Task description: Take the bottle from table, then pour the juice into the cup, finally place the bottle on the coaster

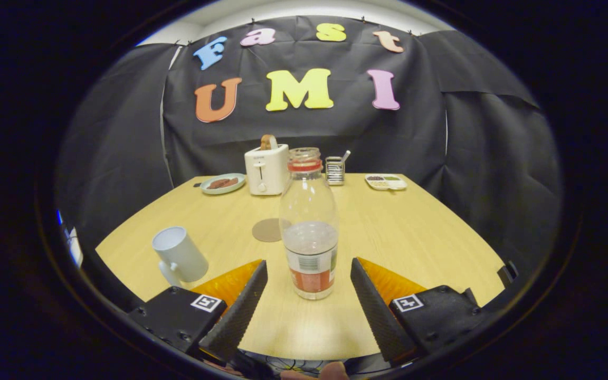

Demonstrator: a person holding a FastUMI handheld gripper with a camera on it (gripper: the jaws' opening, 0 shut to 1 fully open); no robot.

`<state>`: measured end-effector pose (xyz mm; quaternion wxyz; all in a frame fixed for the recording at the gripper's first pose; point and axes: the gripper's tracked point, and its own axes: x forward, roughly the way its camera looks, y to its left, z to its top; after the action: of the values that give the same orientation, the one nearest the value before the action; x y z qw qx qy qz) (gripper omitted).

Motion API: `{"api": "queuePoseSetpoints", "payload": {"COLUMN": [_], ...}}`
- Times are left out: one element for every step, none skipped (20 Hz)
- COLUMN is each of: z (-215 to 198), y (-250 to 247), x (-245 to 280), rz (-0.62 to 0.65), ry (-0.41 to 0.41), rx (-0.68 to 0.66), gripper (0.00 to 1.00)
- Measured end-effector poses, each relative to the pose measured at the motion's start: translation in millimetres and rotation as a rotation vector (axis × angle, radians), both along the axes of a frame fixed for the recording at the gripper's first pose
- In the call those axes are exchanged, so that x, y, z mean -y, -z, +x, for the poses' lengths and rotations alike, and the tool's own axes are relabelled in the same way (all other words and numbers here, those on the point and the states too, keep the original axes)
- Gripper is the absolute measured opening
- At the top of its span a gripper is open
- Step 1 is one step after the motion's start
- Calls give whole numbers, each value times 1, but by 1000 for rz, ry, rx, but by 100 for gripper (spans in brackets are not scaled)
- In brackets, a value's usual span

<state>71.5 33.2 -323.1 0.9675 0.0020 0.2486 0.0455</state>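
Note:
A clear plastic bottle (309, 227) with an open neck, a red neck ring and a red-and-white label stands upright on the wooden table (415, 232), about half full of pale liquid. My gripper (309, 272) is open, and the bottle's lower part stands between the two fingertips with a gap on each side. A white mug (180, 256) sits left of the bottle, just beyond the left finger. A round brown coaster (267, 230) lies flat behind the bottle, slightly to its left, partly hidden by it.
At the table's far edge stand a white toaster (266, 170) with a slice in it, a plate (223, 183) with brown food to its left, a small metal rack (335, 170) and a white divided tray (386, 182) to the right.

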Motion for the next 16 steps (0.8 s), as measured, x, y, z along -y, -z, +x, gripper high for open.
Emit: {"api": "queuePoseSetpoints", "payload": {"z": [5, 9, 13, 17, 22, 26, 31, 35, 40, 44, 48, 51, 54, 56, 58, 58], "y": [4, 8, 12, 17, 19, 21, 23, 25, 26, 28, 27, 27, 28, 28, 30, 29], "x": [0, 1, 2, 1, 0, -1, -1, -1, -1, -1, 0, 0, 1, 1, 1, 1], "rz": [2, 1, 2, 9, 23, 34, 43, 51, 60, 67, 74, 78, 74, 69, 64, 60], "ry": [3, 9, 14, 24, 30, 37, 43, 49, 51, 59, 64, 70, 75, 75, 77, 80], "rx": [-2, -4, -8, -11, -12, -11, -7, -3, 2, 8, 15, 24, 28, 31, 30, 32], "gripper": [100, 100, 100, 100, 100, 100, 100, 100, 100, 100, 100, 100, 100, 100, 100, 100]}}
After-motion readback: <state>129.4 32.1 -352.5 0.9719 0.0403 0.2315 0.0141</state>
